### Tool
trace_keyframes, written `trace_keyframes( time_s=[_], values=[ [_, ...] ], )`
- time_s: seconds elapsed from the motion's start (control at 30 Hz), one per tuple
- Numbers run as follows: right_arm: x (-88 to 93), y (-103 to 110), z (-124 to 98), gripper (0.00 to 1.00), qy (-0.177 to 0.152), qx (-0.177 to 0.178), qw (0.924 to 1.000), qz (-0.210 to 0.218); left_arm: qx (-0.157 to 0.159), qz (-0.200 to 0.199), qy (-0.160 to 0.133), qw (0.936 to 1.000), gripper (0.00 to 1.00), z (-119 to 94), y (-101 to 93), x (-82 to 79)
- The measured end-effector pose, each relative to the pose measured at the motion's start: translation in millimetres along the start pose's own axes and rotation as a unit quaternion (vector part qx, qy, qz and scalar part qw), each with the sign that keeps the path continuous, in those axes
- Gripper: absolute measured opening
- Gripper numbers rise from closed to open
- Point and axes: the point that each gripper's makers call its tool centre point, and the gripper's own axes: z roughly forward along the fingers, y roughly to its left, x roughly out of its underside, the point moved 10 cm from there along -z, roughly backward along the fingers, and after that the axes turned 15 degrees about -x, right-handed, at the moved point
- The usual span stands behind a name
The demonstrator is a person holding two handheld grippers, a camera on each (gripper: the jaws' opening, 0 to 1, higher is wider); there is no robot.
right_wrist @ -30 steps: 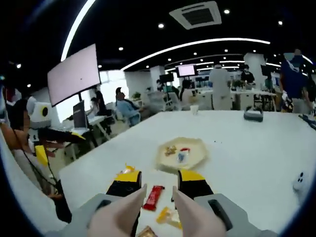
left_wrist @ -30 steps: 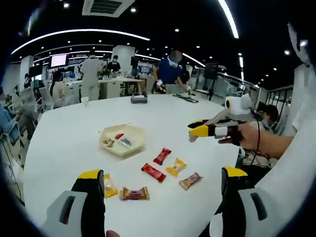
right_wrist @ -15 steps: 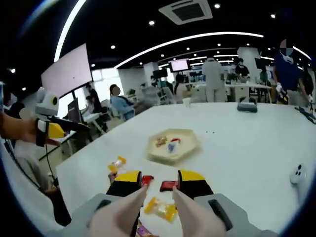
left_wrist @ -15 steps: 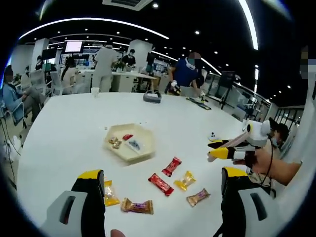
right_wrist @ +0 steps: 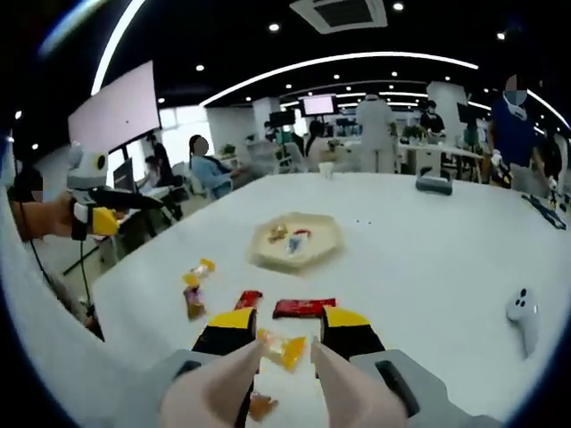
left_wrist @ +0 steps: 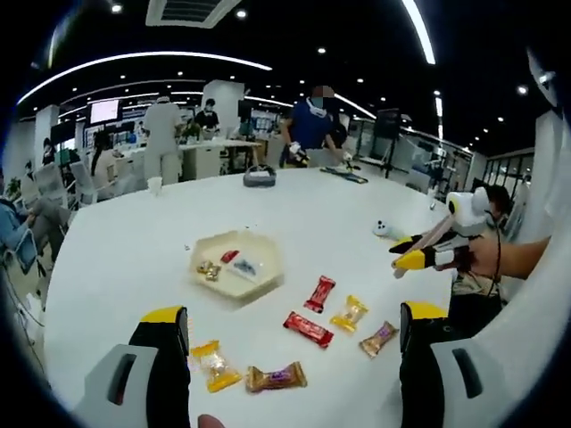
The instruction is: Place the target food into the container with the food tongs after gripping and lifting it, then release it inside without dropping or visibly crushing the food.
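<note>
Tray (right_wrist: 332, 239) holds a few candies; right gripper (right_wrist: 287, 343) open around yellow candy (right_wrist: 284, 349), ungripped; left gripper (left_wrist: 294, 339) wide open, empty.

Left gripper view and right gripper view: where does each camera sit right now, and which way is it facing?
Left gripper view: rides the left gripper, held above the white table, facing the hexagonal tray and wrapped candies; the right gripper and its hand enter from the right.
Right gripper view: rides the right gripper, low over the table, its jaws framing an orange candy; the left gripper shows at left.
Shared: tray, table, red candy bar.
</note>
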Motion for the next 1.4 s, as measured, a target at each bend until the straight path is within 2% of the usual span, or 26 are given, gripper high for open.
trace_keyframes(
  time_s=[0.17,0.3,0.47,0.57,0.63,0.73,0.87,0.9,1.07,1.13,1.23,1.27,1.33,1.4],
  values=[
    [-4.1,2.6,-4.7,0.28,-0.006,0.017,0.9998,-0.011,0.011,0.002,0.013,0.9998,0.99,-4.4,11.2,18.1],
    [-5.9,5.1,-4.4,0.28,0.006,0.03,0.9992,-0.026,0.026,0.001,0.016,0.9995,0.99,-6.2,13.8,27.4],
    [-4.2,6.8,-12.7,0.28,0.013,0.036,0.9988,-0.031,0.03,-0.008,0.017,0.9994,0.99,-6.7,6.1,31.9],
    [-3.4,6.5,-14.6,0.28,0.019,0.027,0.9989,-0.032,0.023,-0.005,0.009,0.9997,0.99,-13.3,-2.9,30.7],
    [-4.5,3.5,-14.9,0.28,0.029,0.012,0.9983,-0.048,-0.002,-0.018,0.006,0.9998,0.99,-21.3,-14.5,30.9],
    [-7.6,-2.6,-19.7,0.28,0.018,-0.006,0.9989,-0.043,-0.021,-0.038,-0.001,0.999,0.99,-31.8,-34.9,32.5],
    [-4.3,-2.6,-24.3,0.28,0.013,-0.022,0.9986,-0.047,-0.032,-0.031,0.017,0.9989,0.98,-35.9,-53.0,42.0],
    [1.4,-1.0,-27.0,0.28,0.005,-0.037,0.9984,-0.041,-0.035,-0.024,0.028,0.9987,0.98,-41.4,-66.7,47.3],
    [20.8,4.6,-35.4,0.28,0.005,-0.062,0.9974,-0.035,-0.043,-0.018,0.038,0.9982,0.98,-54.6,-91.0,58.6],
    [26.1,2.8,-40.0,0.28,0.001,-0.06,0.9978,-0.028,-0.059,-0.022,0.046,0.9969,0.98,-59.1,-96.6,64.5],
    [28.6,4.4,-46.1,0.28,0.014,-0.063,0.9975,-0.03,-0.05,-0.04,0.037,0.9973,0.98,-66.1,-108.2,67.0],
    [27.6,6.5,-49.9,0.28,0.011,-0.064,0.9974,-0.033,-0.041,-0.029,0.044,0.9978,0.98,-68.6,-112.9,69.9],
    [27.7,7.7,-51.5,0.28,0.014,-0.065,0.9973,-0.031,-0.05,0.006,0.051,0.9974,0.98,-72.0,-111.2,74.4],
    [23.2,11.1,-53.8,0.28,0.02,-0.055,0.9973,-0.045,-0.045,0.0,0.044,0.998,0.98,-75.0,-107.4,75.7]
  ],
)
